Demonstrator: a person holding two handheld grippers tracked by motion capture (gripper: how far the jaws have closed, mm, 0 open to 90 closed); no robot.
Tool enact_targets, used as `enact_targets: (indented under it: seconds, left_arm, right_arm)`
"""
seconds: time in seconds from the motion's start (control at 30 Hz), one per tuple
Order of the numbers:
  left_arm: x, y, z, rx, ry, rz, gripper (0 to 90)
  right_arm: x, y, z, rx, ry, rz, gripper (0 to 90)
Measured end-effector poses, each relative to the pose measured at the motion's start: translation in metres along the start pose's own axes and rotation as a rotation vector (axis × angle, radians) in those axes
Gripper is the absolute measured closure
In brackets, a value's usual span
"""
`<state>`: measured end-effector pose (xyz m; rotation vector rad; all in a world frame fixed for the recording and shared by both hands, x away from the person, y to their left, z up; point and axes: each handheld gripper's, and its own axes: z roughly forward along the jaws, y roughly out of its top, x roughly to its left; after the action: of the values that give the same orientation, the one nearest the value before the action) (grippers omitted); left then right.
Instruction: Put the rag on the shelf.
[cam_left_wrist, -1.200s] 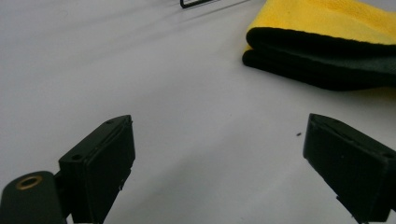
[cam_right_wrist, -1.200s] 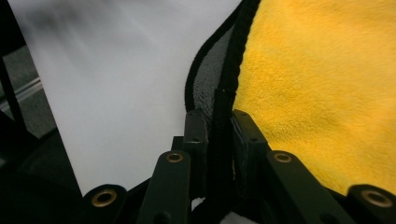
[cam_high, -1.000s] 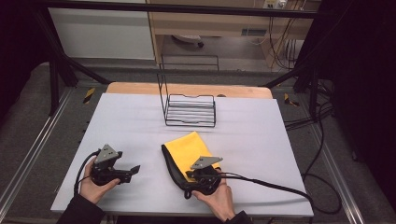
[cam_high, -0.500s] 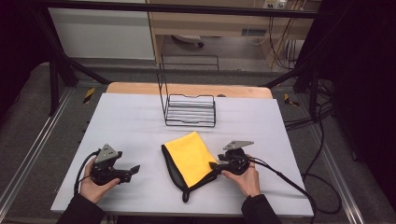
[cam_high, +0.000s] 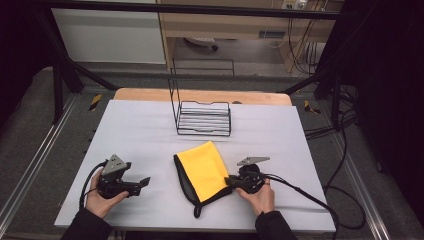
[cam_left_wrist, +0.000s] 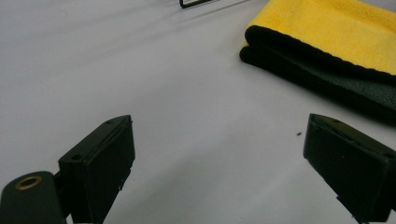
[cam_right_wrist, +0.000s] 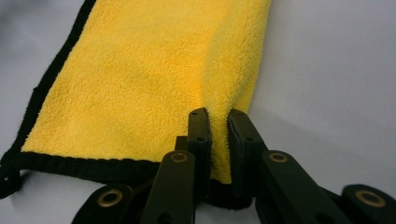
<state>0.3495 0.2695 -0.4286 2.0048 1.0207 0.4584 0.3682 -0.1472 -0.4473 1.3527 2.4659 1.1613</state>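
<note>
My right tool (cam_right_wrist: 218, 122) has just closed, clamping the folded yellow cloth's (cam_high: 204, 167) right edge; my left tool (cam_high: 142, 183) waits apart on the bench (cam_high: 300, 145), cloth unmoved, wire rack (cam_high: 204, 119) empty.

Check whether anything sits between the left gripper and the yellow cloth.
Nothing visible does. The left gripper rests on the white table cover with its jaws open, and only bare cover lies between it and the yellow cloth. The right gripper is already shut on the cloth's opposite edge.
</note>
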Motion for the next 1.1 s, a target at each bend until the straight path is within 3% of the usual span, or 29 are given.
enact_targets:
  seconds: [0.23,0.43,0.57,0.63,0.73,0.8,0.87,0.93,1.1]
  left_arm:
    - [0.000,0.000,-0.001,-0.002,-0.004,0.003,9.0]
    - [-0.001,0.000,0.000,0.000,-0.008,0.002,8.9]
    - [-0.002,0.001,0.001,0.007,-0.013,0.006,8.9]
    - [-0.003,0.001,0.001,0.010,-0.014,0.004,8.6]
    - [-0.004,0.002,0.001,0.007,-0.018,0.001,7.9]
    - [-0.004,0.004,0.003,0.015,-0.023,-0.001,6.9]
    - [-0.006,0.007,0.004,0.022,-0.022,0.003,6.8]
    - [-0.008,0.010,0.006,0.021,-0.028,0.003,6.8]
    - [-0.014,0.025,0.010,0.019,-0.033,0.015,6.6]
  right_arm:
    - [0.021,-0.014,-0.012,-0.011,-0.031,0.093,81.6]
    - [0.041,-0.033,-0.019,-0.040,-0.063,0.137,80.2]
    - [0.045,-0.038,-0.021,-0.047,-0.066,0.139,78.6]
    - [0.044,-0.038,-0.020,-0.050,-0.069,0.125,74.5]
    - [0.039,-0.035,-0.023,-0.087,-0.086,0.068,57.9]
    - [0.032,-0.029,-0.028,-0.092,-0.090,0.039,52.2]
    - [0.023,-0.025,-0.032,-0.152,-0.058,0.016,43.3]
    - [0.014,-0.020,-0.033,-0.173,-0.034,0.007,33.0]
    - [-0.007,-0.008,-0.031,-0.179,-0.016,-0.044,19.7]
